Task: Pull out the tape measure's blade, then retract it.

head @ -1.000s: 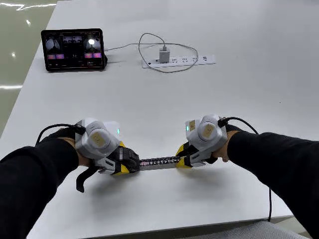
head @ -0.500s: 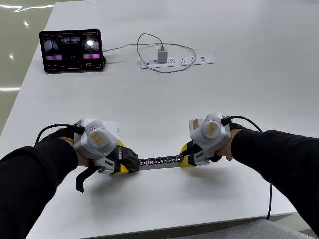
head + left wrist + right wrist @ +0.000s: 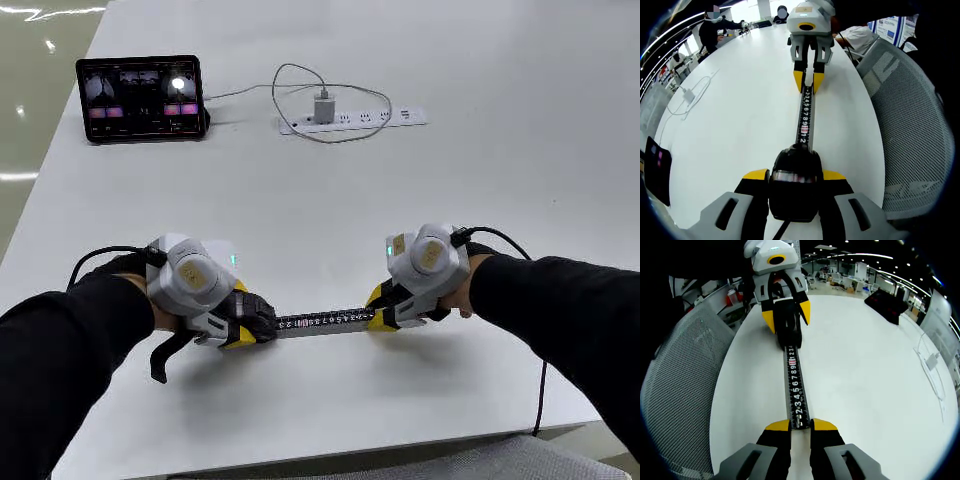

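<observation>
Pulling stage: the person is drawing the blade (image 3: 320, 321) out of the tape measure (image 3: 258, 318). A short run of printed scale is showing between the two grippers, so the pull is judged partway and the retraction not yet begun.
Location: the tape measure is sitting low over the near part of the white tabletop (image 3: 300, 200), with the case (image 3: 795, 195) on the person's left and the blade running to the right.
Left gripper (image 3: 245, 318): its yellow-tipped jaws are clamping the black case from both sides.
Right gripper (image 3: 378, 312): its jaws are pinching the blade's free end and are pressed almost together on the thin strip.
Handling (judgement): the case is looking rigid and compact, best held by its flat flanks. The blade is probably thin, springy steel that is stiff lengthwise but easily kinked if twisted. It is likely pulling back under spring load, so the tip wants a flat, firm pinch.
Hard to make out: the jaws of the right gripper are covering the end hook. No lock button is showing clearly on the case. Whether the case is touching the tabletop cannot be told.
</observation>
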Tool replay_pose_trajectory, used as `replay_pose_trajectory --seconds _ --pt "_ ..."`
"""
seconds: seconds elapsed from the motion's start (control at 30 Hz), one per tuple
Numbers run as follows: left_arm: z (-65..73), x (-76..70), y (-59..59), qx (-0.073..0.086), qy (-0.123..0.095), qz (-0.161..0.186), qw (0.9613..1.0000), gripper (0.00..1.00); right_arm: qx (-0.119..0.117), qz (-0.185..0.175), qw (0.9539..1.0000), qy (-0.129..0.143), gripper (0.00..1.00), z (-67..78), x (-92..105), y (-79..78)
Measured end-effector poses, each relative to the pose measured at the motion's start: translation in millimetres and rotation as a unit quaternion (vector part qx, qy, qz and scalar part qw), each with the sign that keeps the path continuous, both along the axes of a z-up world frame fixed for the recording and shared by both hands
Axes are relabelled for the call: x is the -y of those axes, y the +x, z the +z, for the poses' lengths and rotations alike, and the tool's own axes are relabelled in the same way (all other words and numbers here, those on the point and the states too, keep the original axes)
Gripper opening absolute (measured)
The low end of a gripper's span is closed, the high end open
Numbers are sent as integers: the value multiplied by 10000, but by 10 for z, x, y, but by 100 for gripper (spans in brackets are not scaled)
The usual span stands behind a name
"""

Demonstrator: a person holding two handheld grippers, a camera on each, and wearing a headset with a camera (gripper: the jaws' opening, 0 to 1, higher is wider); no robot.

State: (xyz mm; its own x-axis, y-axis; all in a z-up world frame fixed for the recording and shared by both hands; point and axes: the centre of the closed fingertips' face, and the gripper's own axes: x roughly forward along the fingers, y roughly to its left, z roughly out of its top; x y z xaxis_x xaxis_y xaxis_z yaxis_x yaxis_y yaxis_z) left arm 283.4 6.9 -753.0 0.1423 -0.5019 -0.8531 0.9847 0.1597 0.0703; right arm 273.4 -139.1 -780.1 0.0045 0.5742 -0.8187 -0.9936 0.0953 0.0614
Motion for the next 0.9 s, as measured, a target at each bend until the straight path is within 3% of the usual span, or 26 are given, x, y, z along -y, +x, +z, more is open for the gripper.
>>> replay_pose_trajectory --seconds 0.9 --pt "-2 2 13 1 -10 -15 10000 32 -47 -51 10000 -28 10 13 135 5"
